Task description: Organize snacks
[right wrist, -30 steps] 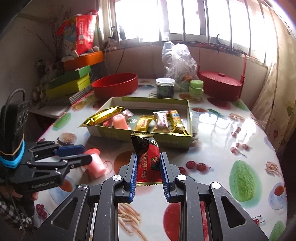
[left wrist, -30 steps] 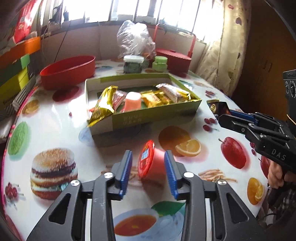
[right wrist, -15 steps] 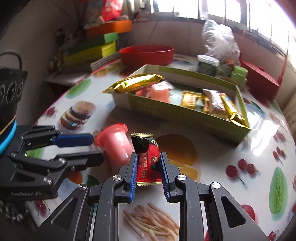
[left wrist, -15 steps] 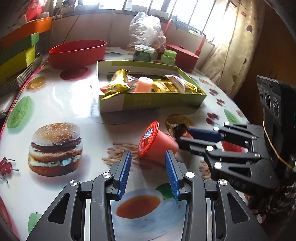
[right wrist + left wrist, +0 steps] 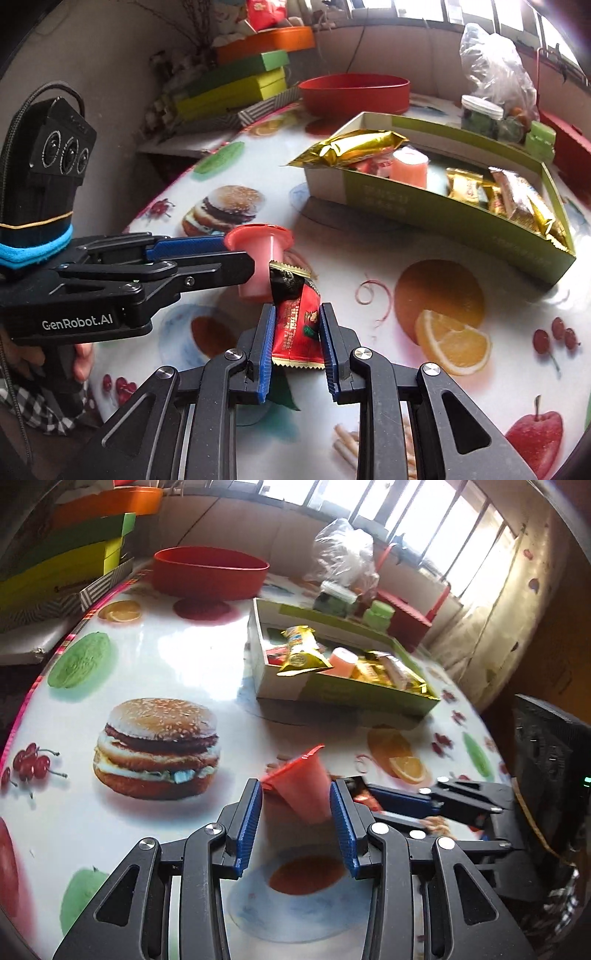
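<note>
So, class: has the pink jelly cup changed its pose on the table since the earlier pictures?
Yes. The jelly cup lay tipped on the printed tablecloth; now it is upright between the left gripper's fingers.

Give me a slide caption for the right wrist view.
Right gripper holds a red snack packet beside the left gripper's pink jelly cup.

Each camera sat on its own gripper, low and close over the table (image 5: 155,664), looking forward between two blue-padded fingers. The left view faced far and right toward the box (image 5: 343,694) — the right view faced far and left. Both shared the box (image 5: 443,206), the red bowl (image 5: 210,572) and the burger print.
</note>
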A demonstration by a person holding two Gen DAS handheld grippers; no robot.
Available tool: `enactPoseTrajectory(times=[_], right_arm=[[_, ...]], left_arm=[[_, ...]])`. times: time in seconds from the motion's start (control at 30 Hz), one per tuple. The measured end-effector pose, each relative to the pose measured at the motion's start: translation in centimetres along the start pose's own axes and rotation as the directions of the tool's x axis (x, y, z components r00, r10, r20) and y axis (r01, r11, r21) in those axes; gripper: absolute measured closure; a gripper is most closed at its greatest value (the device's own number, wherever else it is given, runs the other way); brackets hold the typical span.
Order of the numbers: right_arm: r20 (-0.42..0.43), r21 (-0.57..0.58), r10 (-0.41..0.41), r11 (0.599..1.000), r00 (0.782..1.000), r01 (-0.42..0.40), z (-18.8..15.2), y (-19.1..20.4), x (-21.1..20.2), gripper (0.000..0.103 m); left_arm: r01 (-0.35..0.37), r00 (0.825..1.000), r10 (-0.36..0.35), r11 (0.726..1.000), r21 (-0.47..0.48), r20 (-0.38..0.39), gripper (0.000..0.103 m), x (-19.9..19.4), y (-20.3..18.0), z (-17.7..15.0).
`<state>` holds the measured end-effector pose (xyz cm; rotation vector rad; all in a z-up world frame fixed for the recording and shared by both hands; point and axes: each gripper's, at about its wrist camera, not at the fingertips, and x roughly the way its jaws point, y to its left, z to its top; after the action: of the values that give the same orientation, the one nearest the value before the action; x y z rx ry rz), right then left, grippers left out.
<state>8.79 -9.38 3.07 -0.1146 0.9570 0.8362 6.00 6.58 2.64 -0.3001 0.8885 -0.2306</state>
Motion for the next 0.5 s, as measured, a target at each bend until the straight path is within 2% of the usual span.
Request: enactPoseTrajectory(times=[0.07, 0.17, 0.23, 0.37, 0.5], right_arm=[[0.004, 0.003, -0.007, 1.000, 1.000, 0.007, 0.0, 0.2, 0.0, 0.080], [-0.001, -0.011, 0.025, 1.000, 1.000, -0.025, -0.1, 0.7, 0.1, 0.080], [0.002, -0.022, 0.007, 1.000, 1.000, -0.007, -0.2, 0.9, 0.0, 0.080], [0.020, -0.005, -0.018, 1.000, 1.000, 0.019, -0.7, 0.1, -0.9, 0.080], [0.036, 0.035, -0.044, 0.998, 0.998, 0.043, -1.3, -1.3, -2.0, 0.080]], left_arm=[[0.003, 1.000, -0.003, 1.000, -0.002, -0.006, 0.063, 0.0, -0.1, -0.3], [0.003, 1.000, -0.003, 1.000, -0.021, -0.027, 0.063, 0.7, 0.1, -0.3], [0.017, 0.999, -0.018, 0.999, -0.039, -0.031, 0.063, 1.0, 0.1, 0.1], [-0.005, 0.999, 0.005, 1.000, -0.004, -0.036, 0.063, 1.8, -1.0, 0.7], [-0.065, 0.996, 0.067, 0.997, 0.032, -0.063, 0.063, 3.1, -1.8, 0.7]])
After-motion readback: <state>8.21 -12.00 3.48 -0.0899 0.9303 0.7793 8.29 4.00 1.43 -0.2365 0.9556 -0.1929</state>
